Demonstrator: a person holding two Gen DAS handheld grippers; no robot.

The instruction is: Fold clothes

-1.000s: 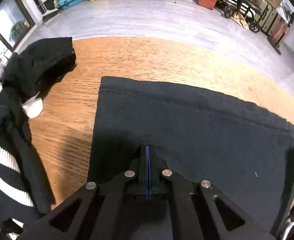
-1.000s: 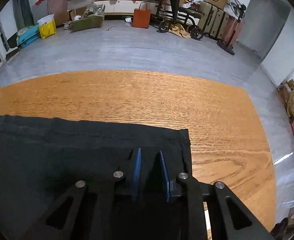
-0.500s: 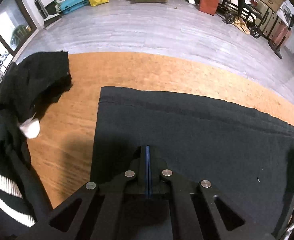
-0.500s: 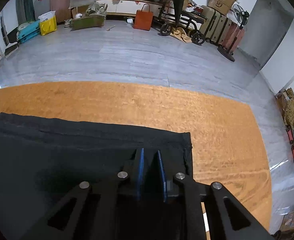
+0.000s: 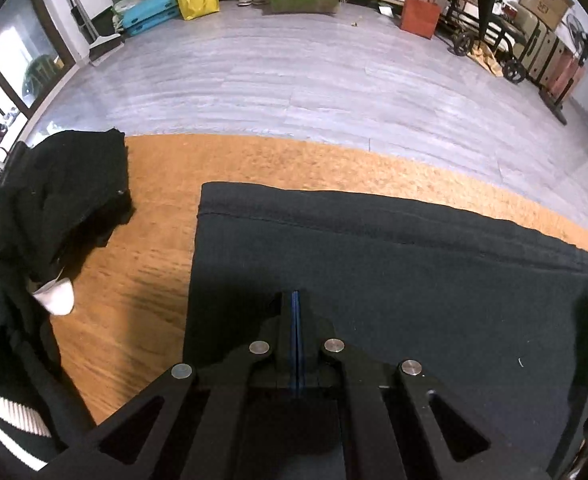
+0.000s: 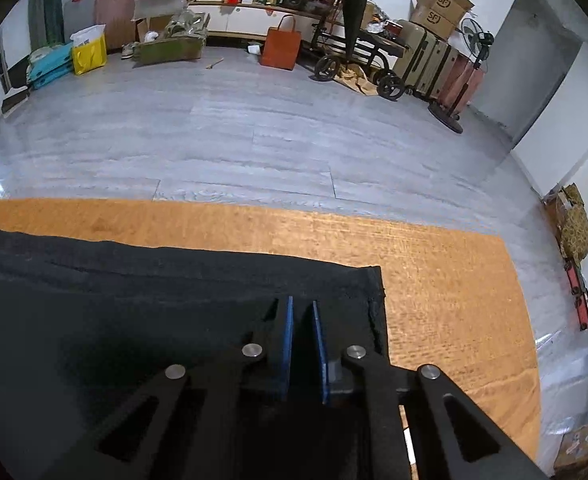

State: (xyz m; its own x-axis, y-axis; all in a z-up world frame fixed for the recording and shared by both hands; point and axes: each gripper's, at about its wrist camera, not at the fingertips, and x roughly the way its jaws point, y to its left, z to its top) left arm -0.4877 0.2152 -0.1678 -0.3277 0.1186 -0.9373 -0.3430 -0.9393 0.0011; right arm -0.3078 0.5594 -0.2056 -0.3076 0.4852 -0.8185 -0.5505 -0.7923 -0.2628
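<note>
- The orange-brown wood-grain table [image 5: 278, 168] carries the whole work area. Compared with a second ago, more of the grey floor beyond its far edge shows in both wrist views, so both hands have drawn back toward the near side.
- The dark, flat rectangular garment of knitted cloth [image 5: 413, 280] lies spread on the table, its left edge straight and its far edge hemmed. In the right wrist view its right edge [image 6: 377, 300] ends just beside the gripper, with bare wood beyond. Its outline matches the earlier frames, so the cloth itself has stayed put; no fold has yet been lifted.
- The heap of black clothing with white stripes [image 5: 26, 240] sits at the table's left, apart from the spread garment. It appears unmoved and awaits its turn.
- The right gripper [image 6: 301, 308] hangs over the garment near its right edge. Its blue-padded jaws were wider a second ago and are closing now; a narrow gap remains. Dark cloth fills that gap in the picture, but whether a pinch of fabric is actually caught between the pads cannot be told from this angle.
- The left gripper [image 5: 295, 300] is over the garment's left half, jaws clenched together as in the earlier frames, pads meeting with no cloth visible between them.
- Judgement: the right side is being secured for a fold, while the left side is not visibly gripped.
</note>
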